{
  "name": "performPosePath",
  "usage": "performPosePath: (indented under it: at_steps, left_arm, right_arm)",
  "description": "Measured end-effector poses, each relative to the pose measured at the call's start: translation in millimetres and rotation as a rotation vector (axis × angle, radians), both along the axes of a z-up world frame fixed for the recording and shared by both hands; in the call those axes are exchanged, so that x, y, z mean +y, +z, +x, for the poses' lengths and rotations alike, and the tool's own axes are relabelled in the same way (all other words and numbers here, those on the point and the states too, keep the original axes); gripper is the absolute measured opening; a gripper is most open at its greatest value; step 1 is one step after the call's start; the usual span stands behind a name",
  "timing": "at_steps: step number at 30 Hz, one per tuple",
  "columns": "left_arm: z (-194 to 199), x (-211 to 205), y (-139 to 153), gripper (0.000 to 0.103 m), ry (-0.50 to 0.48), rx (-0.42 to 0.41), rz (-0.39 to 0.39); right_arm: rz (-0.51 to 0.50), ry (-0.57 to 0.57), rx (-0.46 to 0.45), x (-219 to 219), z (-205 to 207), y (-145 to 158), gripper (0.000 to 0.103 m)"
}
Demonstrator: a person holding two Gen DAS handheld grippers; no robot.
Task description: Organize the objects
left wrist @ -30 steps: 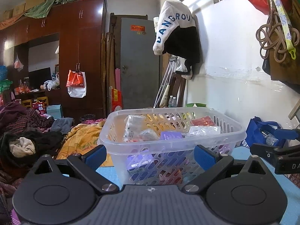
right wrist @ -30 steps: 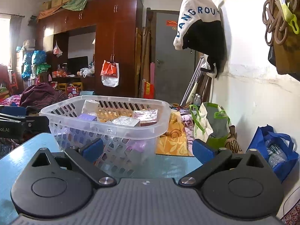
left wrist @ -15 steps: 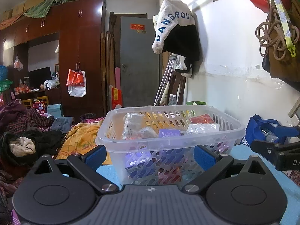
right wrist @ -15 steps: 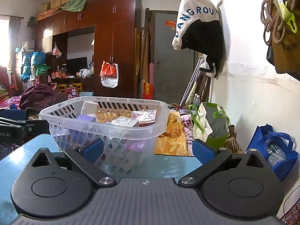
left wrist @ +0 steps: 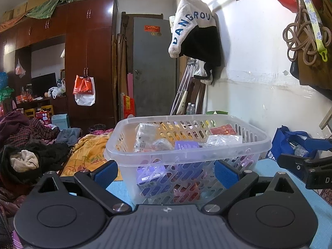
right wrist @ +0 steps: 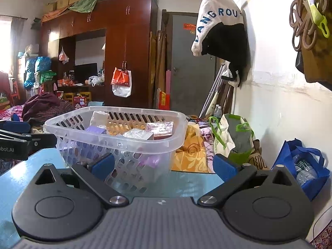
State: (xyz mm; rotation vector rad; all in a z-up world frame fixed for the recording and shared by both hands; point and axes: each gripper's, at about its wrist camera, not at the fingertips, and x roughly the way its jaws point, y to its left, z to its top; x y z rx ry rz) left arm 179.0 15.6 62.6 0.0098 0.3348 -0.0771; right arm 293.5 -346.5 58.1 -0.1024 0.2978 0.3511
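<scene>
Comparing with a second ago: we see almost no change; the basket sits a touch lower and nearer in the left wrist view, and both grippers remain level in front of it.
Basket: the clear plastic basket (left wrist: 186,145) stands on the blue table (left wrist: 323,203), holding packets and small boxes.
Left gripper: our left gripper (left wrist: 165,173) has its jaws spread wide, empty, one blue pad to each side of the basket's near wall; we cannot tell whether the pads touch the wall.
Right gripper: our right gripper (right wrist: 164,165) is also spread wide and empty, its left pad in front of the basket's near corner, its right pad over bare table.
Each seen by the other: the right gripper juts in at the right edge of the left wrist view, the left gripper at the left edge of the right wrist view, both cut off by the frame.
Contents: a purple box (left wrist: 185,145), a red packet (left wrist: 223,129) and clear wrapped packets (left wrist: 224,139) lie on top; lower items show only as blurred colour through the slotted wall.
Hard to read: labels on the packets are too small for us.
Beside the table: a blue bag (right wrist: 303,166) with bottles sits by the wall.
</scene>
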Motion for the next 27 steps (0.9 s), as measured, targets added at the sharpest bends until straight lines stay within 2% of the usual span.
performPosePath:
  at_steps: [19,27]
  left_arm:
    - [2.7,-1.3,10.0,0.101,0.009,0.009,-0.012]
    - [1.3,-2.5,10.9,0.101,0.026,-0.002,0.006]
  right_arm:
    - [-0.015,-0.001,-0.002,3.6,2.5,3.5,0.103]
    - [-0.022,-0.003,0.003,4.1,6.7,2.8,0.103]
